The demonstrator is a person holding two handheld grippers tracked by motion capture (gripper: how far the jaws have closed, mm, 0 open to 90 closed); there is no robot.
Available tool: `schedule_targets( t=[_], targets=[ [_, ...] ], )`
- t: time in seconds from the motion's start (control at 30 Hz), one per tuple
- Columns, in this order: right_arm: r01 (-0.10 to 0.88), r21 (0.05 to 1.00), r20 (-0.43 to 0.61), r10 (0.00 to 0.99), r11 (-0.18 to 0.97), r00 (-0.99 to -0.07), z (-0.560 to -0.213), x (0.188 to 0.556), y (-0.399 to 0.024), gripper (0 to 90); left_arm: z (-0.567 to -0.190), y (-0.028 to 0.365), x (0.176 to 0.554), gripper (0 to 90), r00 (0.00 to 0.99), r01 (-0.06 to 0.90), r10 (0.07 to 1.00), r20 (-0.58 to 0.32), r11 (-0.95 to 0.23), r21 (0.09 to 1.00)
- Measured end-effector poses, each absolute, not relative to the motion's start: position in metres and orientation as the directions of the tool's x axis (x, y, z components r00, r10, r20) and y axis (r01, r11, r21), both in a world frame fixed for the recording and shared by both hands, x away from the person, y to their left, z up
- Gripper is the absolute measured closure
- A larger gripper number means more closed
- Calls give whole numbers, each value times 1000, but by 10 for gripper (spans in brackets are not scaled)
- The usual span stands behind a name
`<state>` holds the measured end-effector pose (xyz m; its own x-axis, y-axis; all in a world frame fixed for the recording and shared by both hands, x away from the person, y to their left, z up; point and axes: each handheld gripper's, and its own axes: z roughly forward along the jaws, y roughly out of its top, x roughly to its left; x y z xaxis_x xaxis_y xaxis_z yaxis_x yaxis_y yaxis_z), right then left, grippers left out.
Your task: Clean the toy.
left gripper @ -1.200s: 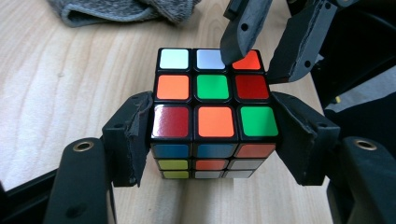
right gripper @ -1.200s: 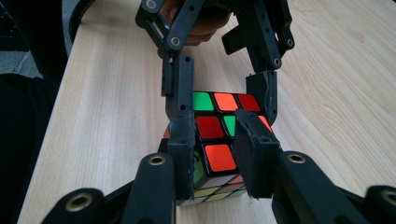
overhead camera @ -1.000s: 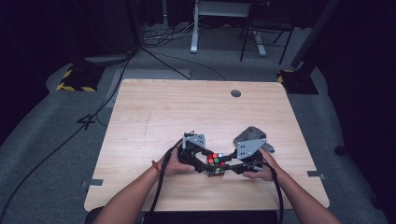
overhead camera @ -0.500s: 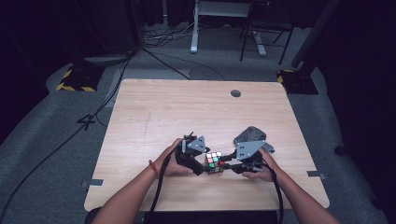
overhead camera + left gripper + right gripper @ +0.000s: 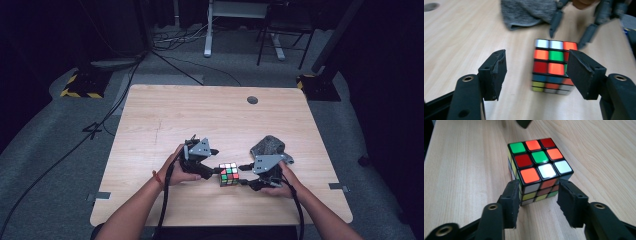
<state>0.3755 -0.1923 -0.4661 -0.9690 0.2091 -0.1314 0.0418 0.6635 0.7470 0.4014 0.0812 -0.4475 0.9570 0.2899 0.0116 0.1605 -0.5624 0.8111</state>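
A scrambled Rubik's cube (image 5: 229, 174) rests on the wooden table (image 5: 210, 115) between my two grippers. My left gripper (image 5: 212, 172) points at it from the left. In the left gripper view its jaws (image 5: 537, 58) have just been closing, but they still stand apart: the right pad is beside the cube (image 5: 552, 65) and the left pad is well clear. My right gripper (image 5: 246, 175) comes in from the right. Its jaws (image 5: 539, 188) have just been opening and now flank the near lower edge of the cube (image 5: 537, 165) without pressing on it.
A crumpled grey cloth (image 5: 267, 145) lies just behind the right gripper, and it is also at the top of the left gripper view (image 5: 526, 12). A round cable hole (image 5: 252, 100) sits near the table's far edge. Cables trail from both grippers over the near edge.
The left gripper has shifted a little, up and to the side, beside the cube. The cube and the right hand stay where they were.
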Motion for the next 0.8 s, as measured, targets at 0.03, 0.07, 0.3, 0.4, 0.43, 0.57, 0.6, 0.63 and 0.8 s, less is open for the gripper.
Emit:
schedule_targets(
  t=[0.03,0.07,0.3,0.4,0.43,0.57,0.6,0.63,0.8],
  targets=[
    [48,747,-129,215,664,-968,-467,376,-192,495,-448,80,403,347,956,162,293,14,-569,806],
    [49,746,-130,217,665,-967,-467,376,-192,491,-449,78,405,347,956,169,295,9,-572,803],
    [51,753,-128,221,657,-967,-469,377,-191,513,-458,72,415,375,942,203,335,0,-570,796],
    [38,751,-130,204,659,-970,-468,376,-190,550,-457,76,418,371,930,232,368,-19,-545,806],
    [38,751,-133,207,659,-969,-468,376,-190,555,-457,77,418,368,928,235,372,-18,-547,804],
    [38,759,-126,204,650,-971,-467,377,-189,587,-459,74,421,367,929,233,371,-14,-552,801],
    [35,757,-129,202,652,-971,-467,377,-189,590,-459,73,421,370,928,234,371,-15,-552,800],
    [33,758,-131,201,651,-971,-467,377,-189,603,-459,72,422,372,926,238,377,-14,-553,798],
    [20,770,-135,194,637,-972,-464,376,-189,658,-462,78,427,387,911,261,413,-10,-555,790]
  ],
)
